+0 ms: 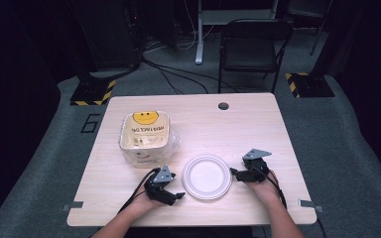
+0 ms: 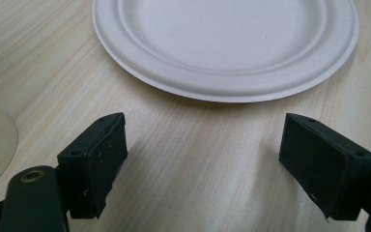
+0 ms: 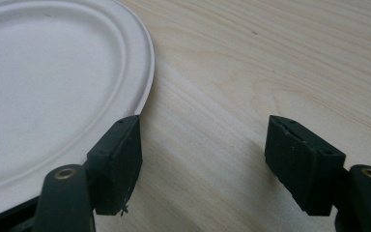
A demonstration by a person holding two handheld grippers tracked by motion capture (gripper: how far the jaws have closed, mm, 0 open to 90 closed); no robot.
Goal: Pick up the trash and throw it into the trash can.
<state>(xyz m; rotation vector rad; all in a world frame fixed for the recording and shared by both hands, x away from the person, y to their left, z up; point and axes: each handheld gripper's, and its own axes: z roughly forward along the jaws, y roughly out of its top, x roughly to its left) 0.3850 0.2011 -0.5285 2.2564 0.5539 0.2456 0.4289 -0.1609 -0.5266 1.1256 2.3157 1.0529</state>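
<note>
A light wooden table carries two containers and both grippers. Seen from the high view and taking the table's middle as the dial's centre, a square tub sits toward nine o'clock, wrapped in a clear plastic bag. Its far inner wall bears a yellow smiley face above a line of print too small to read. Inside, the tub looks pale and bare, though the bottom is not sharp enough to be sure.

At about seven o'clock the left gripper lies low over the wood, held by the person's left hand, jaws pointing toward the plate. In the left gripper view its jaws stand spread wide with only bare table between them; the plate's rim lies just ahead, apart from both pads.

A round white paper plate rests flat at six o'clock, between the two grippers, with nothing on it.

At about five o'clock the right gripper is held by the right hand. In the right gripper view its jaws are spread wide too, gripping nothing; one pad sits at the plate's edge, and whether it touches I cannot tell.
</note>
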